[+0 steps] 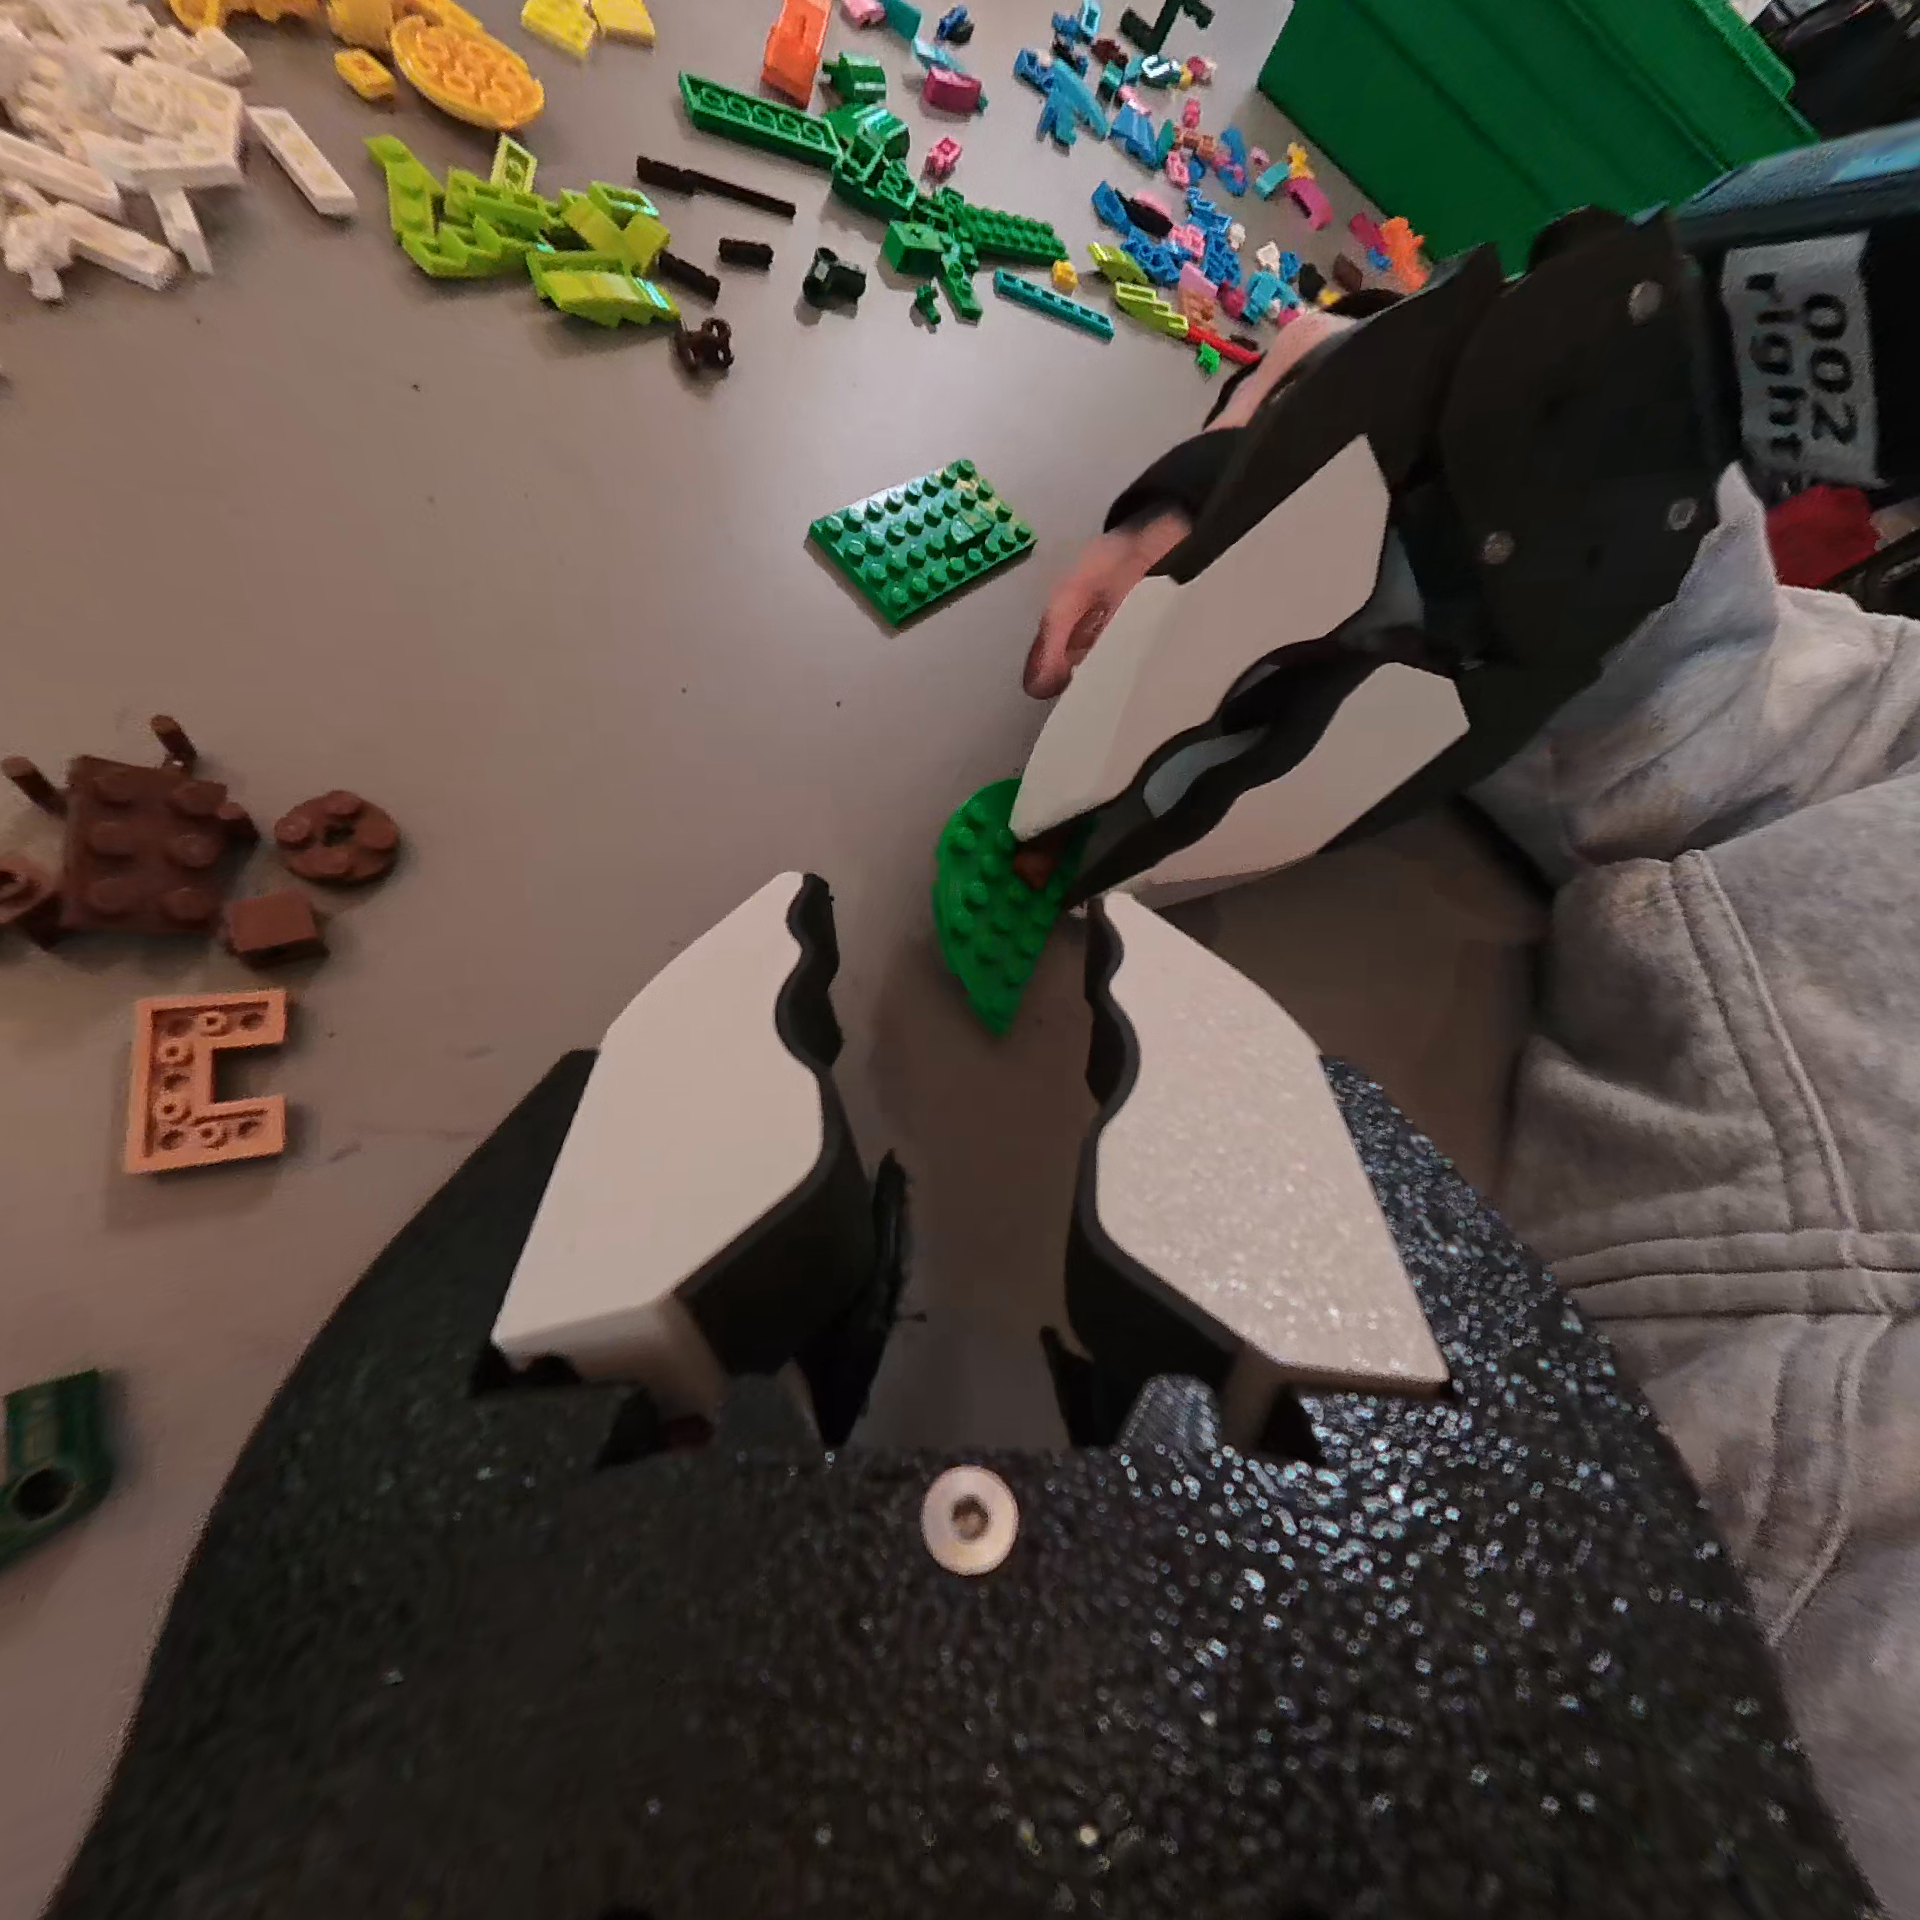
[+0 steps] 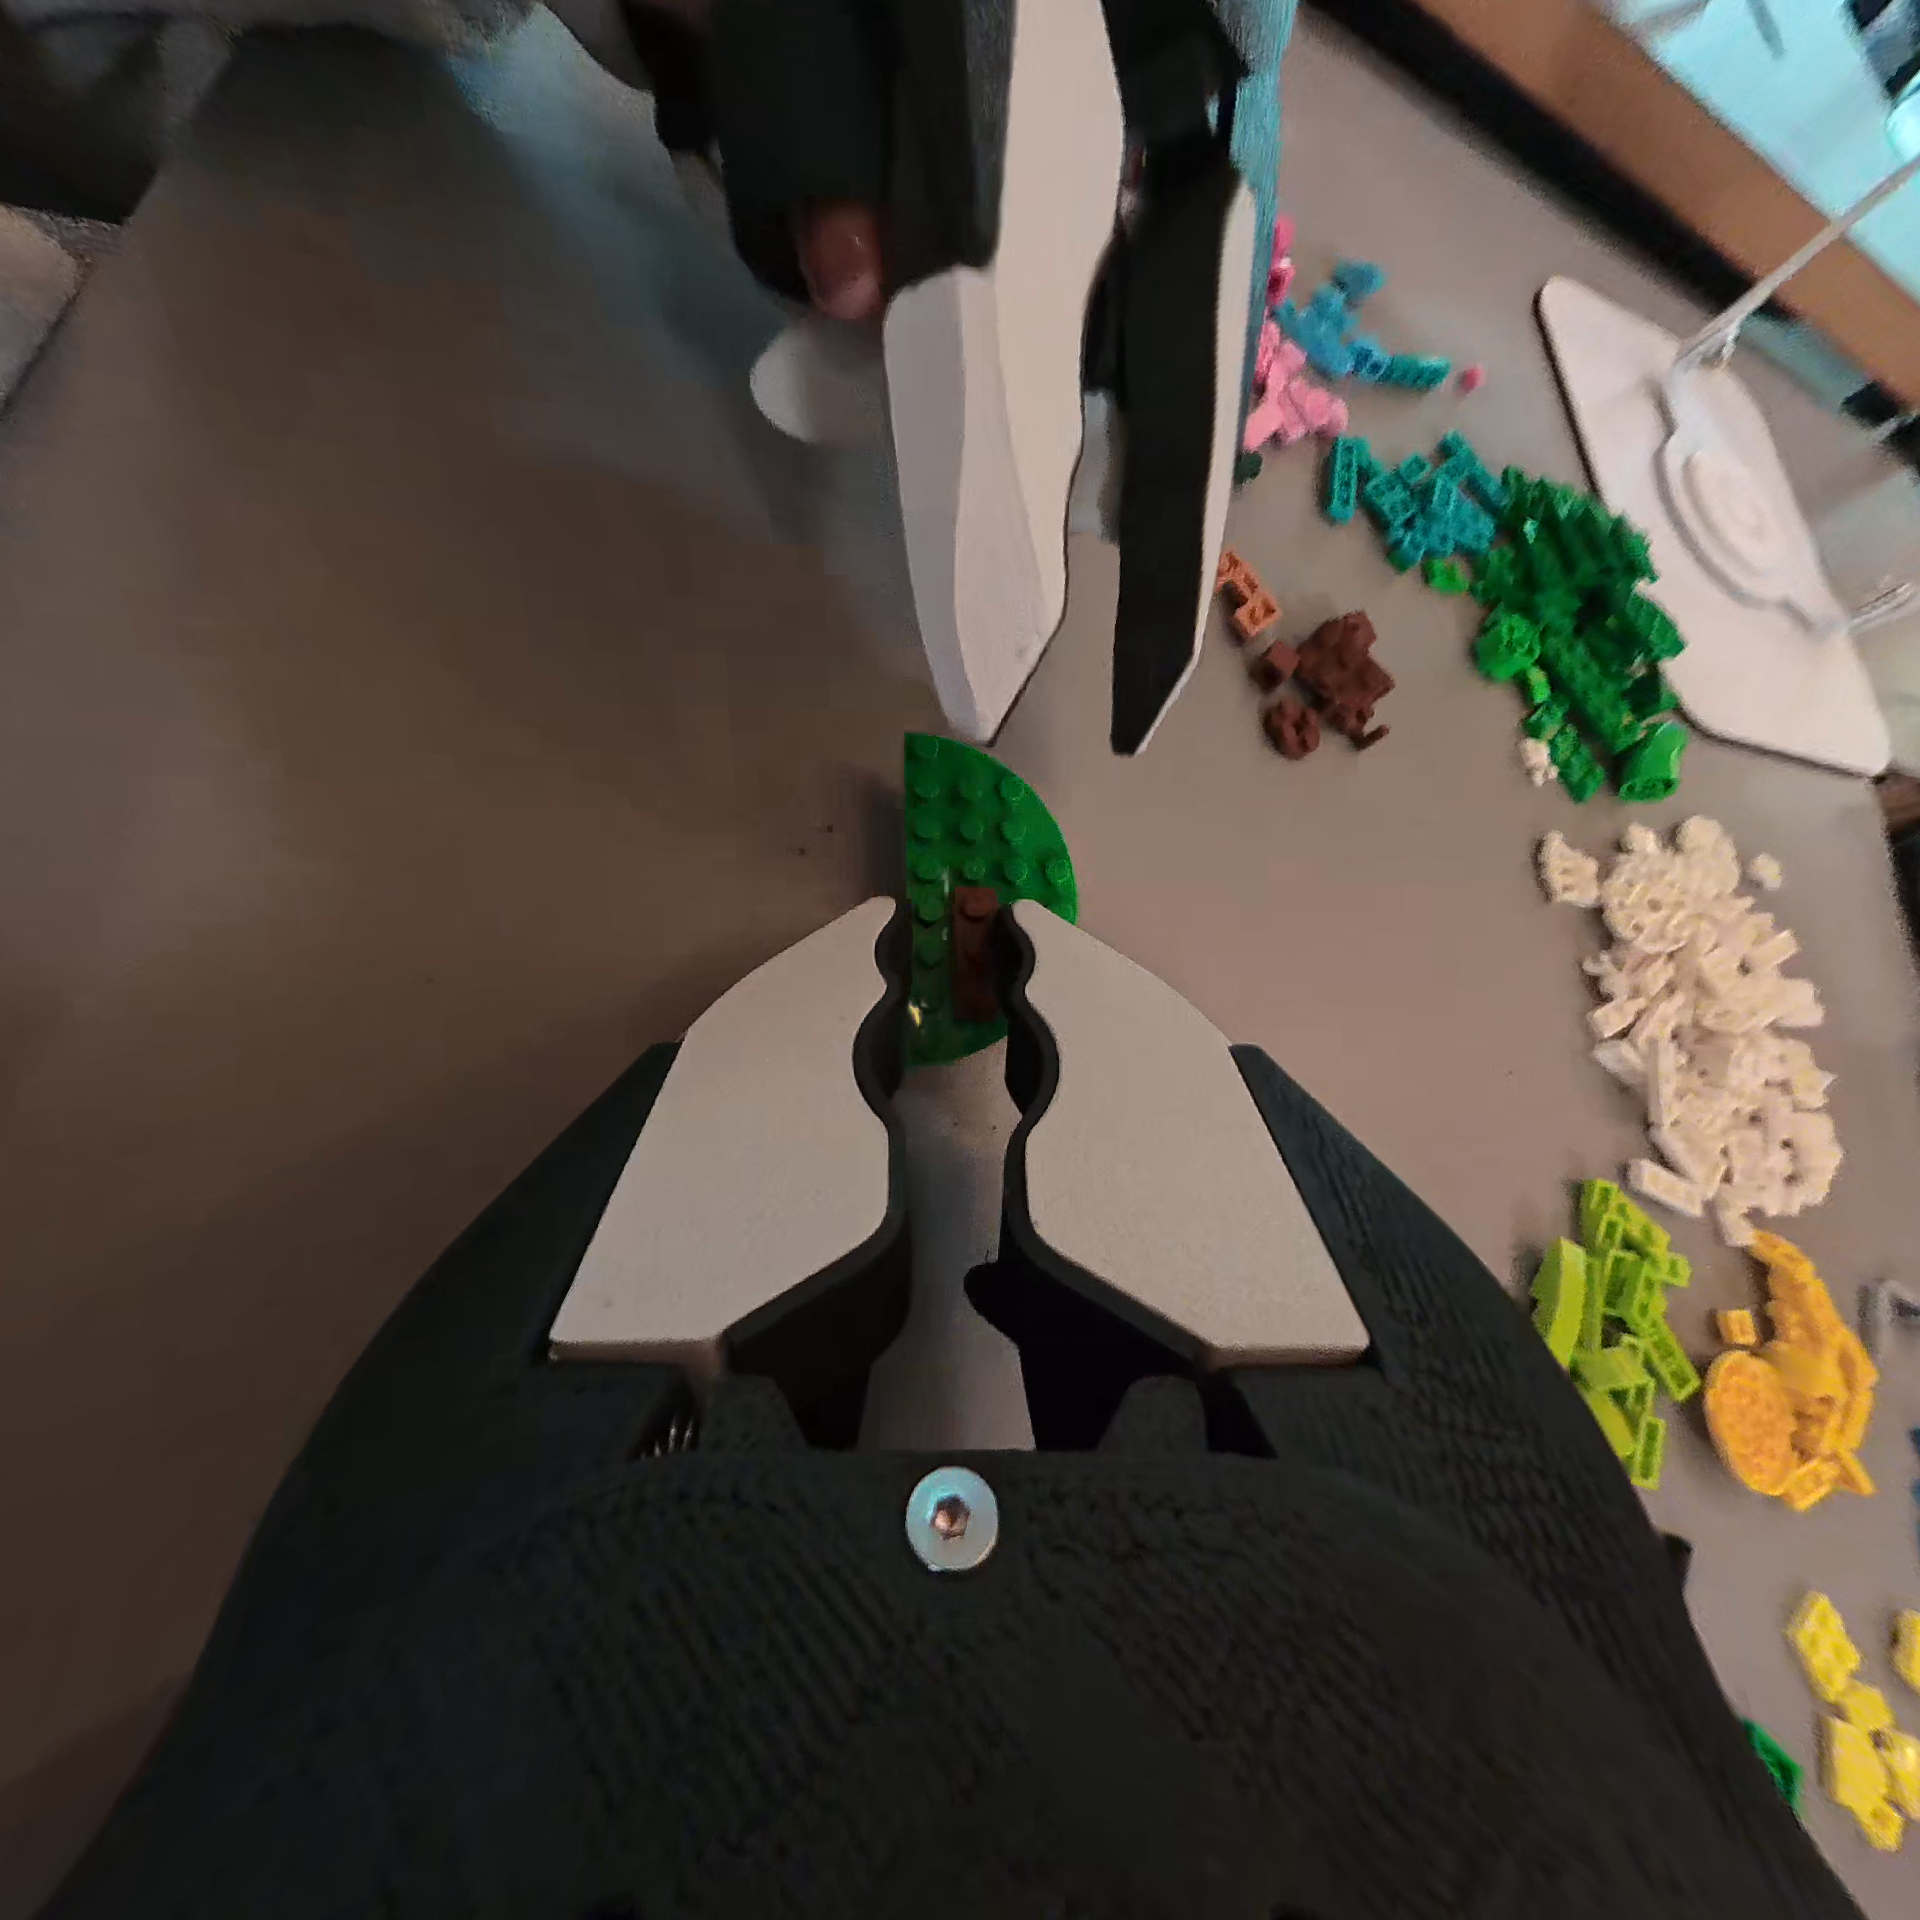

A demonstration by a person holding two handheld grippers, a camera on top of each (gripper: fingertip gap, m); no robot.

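A green half-round studded plate (image 1: 987, 925) lies on the grey table (image 1: 520, 623), and a small brown brick (image 1: 1039, 862) sits on it near its straight edge. My right gripper (image 2: 954, 920) is shut on the brown brick (image 2: 975, 961). One pad is on the brick and the other is against the straight edge of the plate (image 2: 987, 821). The right gripper also shows in the left wrist view (image 1: 1049, 868), coming in from the upper right. My left gripper (image 1: 961, 914) is open and empty, its tips just short of the plate. It hangs over the plate's far end in the right wrist view (image 2: 1055, 732).
Loose bricks lie sorted by colour: brown pieces (image 1: 156, 852), a tan plate (image 1: 208, 1081), a green rectangular plate (image 1: 925, 540), lime (image 1: 520, 229), white (image 1: 104, 156), yellow (image 1: 468, 62), blue and pink (image 1: 1195, 208). A green bin (image 1: 1507, 104) stands behind. A grey sleeve (image 1: 1714, 1039) is at right. Left and right tips are no more than a few centimetres apart.
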